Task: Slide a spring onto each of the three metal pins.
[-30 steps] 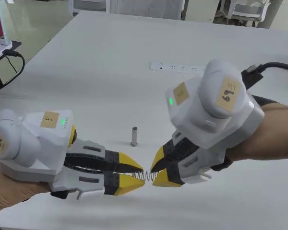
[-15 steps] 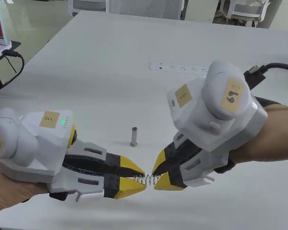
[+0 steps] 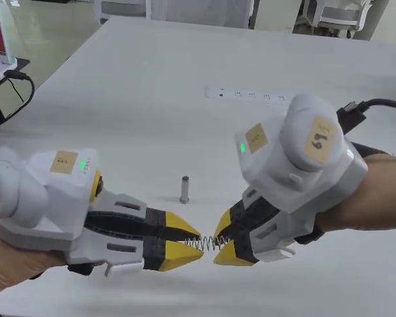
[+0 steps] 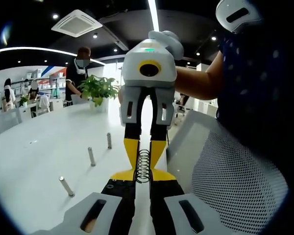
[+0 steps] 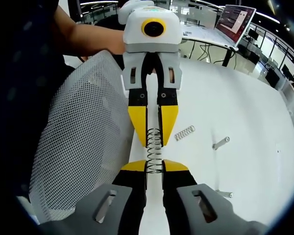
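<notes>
A small metal spring (image 3: 208,243) hangs level between my two grippers just above the white table (image 3: 152,99). My left gripper (image 3: 195,243) is shut on its left end and my right gripper (image 3: 219,242) is shut on its right end. In the left gripper view the spring (image 4: 143,166) runs from my own tips (image 4: 143,175) up to the right gripper's yellow fingers (image 4: 132,149). Three metal pins (image 4: 109,140) (image 4: 91,156) (image 4: 66,186) stand on the table to the left. One upright pin (image 3: 184,189) stands just beyond the tips. A second spring (image 5: 184,132) lies loose on the table.
A white power strip (image 3: 247,94) lies further back on the table. A laptop (image 5: 235,22) sits at the table's far side. A mesh chair back (image 4: 225,166) is close beside the grippers. People and a potted plant (image 4: 98,88) are in the background.
Both grippers have sunk slightly and the right one has drifted a little to the right. The spring stays held between them.
</notes>
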`<action>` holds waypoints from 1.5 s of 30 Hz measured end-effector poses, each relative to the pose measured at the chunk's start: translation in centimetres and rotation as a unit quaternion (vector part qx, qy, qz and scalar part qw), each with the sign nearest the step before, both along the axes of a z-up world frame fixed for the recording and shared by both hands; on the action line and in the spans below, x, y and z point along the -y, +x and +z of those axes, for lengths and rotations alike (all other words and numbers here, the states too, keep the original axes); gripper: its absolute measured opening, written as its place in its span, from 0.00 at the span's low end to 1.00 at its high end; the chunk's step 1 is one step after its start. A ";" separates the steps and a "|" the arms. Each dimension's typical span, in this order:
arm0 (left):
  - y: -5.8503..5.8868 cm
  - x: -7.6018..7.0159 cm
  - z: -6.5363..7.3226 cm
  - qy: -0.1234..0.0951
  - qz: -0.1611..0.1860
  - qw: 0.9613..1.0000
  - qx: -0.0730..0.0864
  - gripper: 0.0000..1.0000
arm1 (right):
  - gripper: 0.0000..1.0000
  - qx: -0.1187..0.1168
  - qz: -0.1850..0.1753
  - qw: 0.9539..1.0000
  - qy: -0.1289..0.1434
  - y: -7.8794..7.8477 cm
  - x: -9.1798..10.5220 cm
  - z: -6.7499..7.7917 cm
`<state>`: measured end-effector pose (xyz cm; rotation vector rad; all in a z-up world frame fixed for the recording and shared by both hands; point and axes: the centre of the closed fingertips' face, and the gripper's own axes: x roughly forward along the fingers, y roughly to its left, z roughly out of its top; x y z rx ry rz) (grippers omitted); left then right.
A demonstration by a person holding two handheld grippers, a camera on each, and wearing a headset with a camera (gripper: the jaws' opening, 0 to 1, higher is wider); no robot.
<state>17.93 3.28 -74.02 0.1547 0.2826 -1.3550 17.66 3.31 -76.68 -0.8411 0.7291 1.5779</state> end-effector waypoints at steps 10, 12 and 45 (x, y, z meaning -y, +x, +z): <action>0.1 0.0 -0.3 0.005 0.002 1.000 0.000 0.03 | 0.08 -0.001 -0.013 1.000 0.013 0.0 -0.5 1.7; 0.0 0.1 -0.4 0.009 0.000 1.000 0.001 0.03 | 0.08 -0.002 -0.015 1.000 0.014 -0.1 -0.6 2.0; 0.0 0.8 -0.8 0.004 -0.009 1.000 0.004 0.03 | 0.08 -0.003 -0.012 1.000 -0.010 -0.3 -1.5 3.2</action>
